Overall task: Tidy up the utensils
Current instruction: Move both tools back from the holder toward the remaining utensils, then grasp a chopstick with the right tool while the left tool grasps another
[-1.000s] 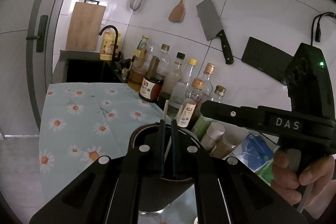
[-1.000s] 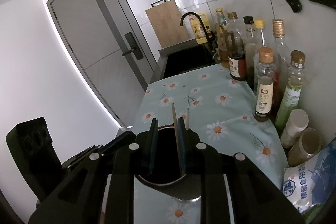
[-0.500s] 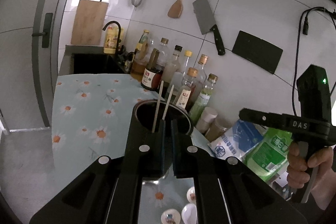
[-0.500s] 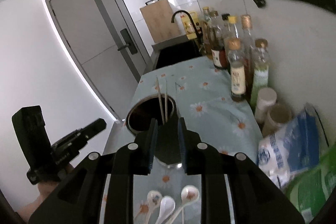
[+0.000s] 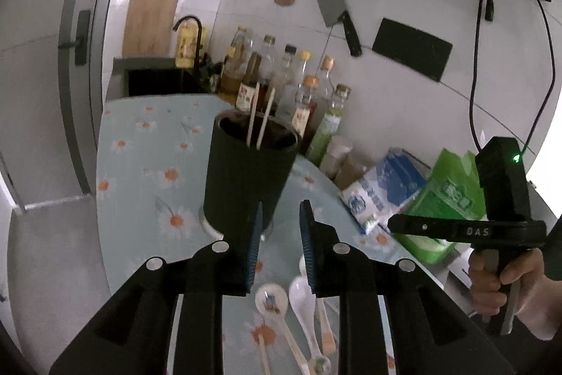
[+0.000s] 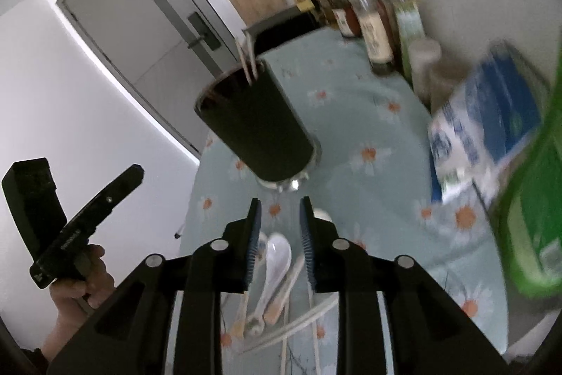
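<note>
A black utensil cup (image 5: 246, 178) stands on the daisy-print cloth with two wooden chopsticks (image 5: 260, 120) upright in it; it also shows in the right wrist view (image 6: 256, 129). White ceramic spoons (image 5: 298, 297) and loose chopsticks lie on the cloth below the cup, also in the right wrist view (image 6: 274, 269). My left gripper (image 5: 279, 250) is open and empty, above the spoons, just in front of the cup. My right gripper (image 6: 279, 239) is open and empty, above the spoons.
Sauce and oil bottles (image 5: 298, 86) line the tiled wall. A blue-white bag (image 5: 383, 185) and a green bag (image 5: 446, 199) lie to the right. A sink with black tap (image 5: 189, 34) is at the far end. A cleaver (image 5: 333, 9) hangs on the wall.
Both grippers have pulled back and away from the cup and opened. The two chopsticks now stand free in the cup. The spoons on the cloth have come into view.
</note>
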Tool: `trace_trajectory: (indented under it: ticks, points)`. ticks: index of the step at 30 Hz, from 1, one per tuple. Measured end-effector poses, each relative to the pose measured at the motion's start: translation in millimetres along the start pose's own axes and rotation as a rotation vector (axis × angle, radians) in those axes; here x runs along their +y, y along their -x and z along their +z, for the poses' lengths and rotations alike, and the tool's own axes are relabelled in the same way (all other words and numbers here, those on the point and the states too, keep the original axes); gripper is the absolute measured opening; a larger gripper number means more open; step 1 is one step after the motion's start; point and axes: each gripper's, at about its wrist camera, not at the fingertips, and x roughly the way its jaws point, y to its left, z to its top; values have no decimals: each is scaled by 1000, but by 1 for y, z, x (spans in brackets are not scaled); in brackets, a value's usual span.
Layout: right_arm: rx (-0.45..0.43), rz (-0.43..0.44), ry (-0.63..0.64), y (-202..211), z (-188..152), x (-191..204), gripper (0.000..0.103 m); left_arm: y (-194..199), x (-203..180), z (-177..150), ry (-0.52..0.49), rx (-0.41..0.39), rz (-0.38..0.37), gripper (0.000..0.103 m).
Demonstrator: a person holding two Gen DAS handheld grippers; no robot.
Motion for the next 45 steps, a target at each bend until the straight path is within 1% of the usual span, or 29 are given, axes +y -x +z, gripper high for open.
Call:
trace_trajectory:
  ticks: [1, 2, 5, 8, 9, 11, 12, 16, 23, 29, 34, 37, 41, 43, 45]
  points:
    - [8, 1, -6, 0, -5, -2, 32, 1, -1, -4, 0, 10, 2, 21]
    - [16, -2, -7, 0, -11, -4, 32, 3, -4, -9, -3, 21, 8, 24]
    - [27, -10, -34, 2, -26, -10, 32, 7, -8, -23, -14, 55, 22, 25]
    - [47, -3, -73, 2, -38, -18, 32, 11, -7, -35, 0, 86, 27, 26]
    - [50, -3, -80, 2, -41, -20, 32, 12, -7, -40, 3, 97, 32, 30]
    - [61, 5, -97, 2, -50, -23, 33, 13, -7, -48, 8, 118, 39, 33]
    - [65, 6, -104, 1, -52, -24, 35, 13, -6, -53, 11, 132, 41, 34]
    - [88, 11, -144, -1, -64, -31, 36, 10, -3, -69, 27, 186, 41, 34]
    - [133, 52, -271, -11, -81, -55, 36, 5, 1, -90, 56, 262, 51, 34]
    - [186, 112, -354, -23, -97, -66, 37, 2, 6, -107, 95, 327, 51, 34]
    - [221, 147, -426, -38, -109, -73, 37, 0, 11, -120, 149, 376, 49, 34]
    - [225, 174, -492, -46, -114, -82, 37, -2, 11, -124, 153, 397, 53, 34]
    - [208, 216, -544, -51, -116, -86, 37, -4, 12, -127, 161, 418, 48, 34]
    - [209, 237, -567, -53, -117, -89, 35, -4, 13, -128, 166, 423, 44, 34]
    - [213, 252, -590, -55, -119, -93, 29, -5, 14, -128, 167, 429, 39, 34]
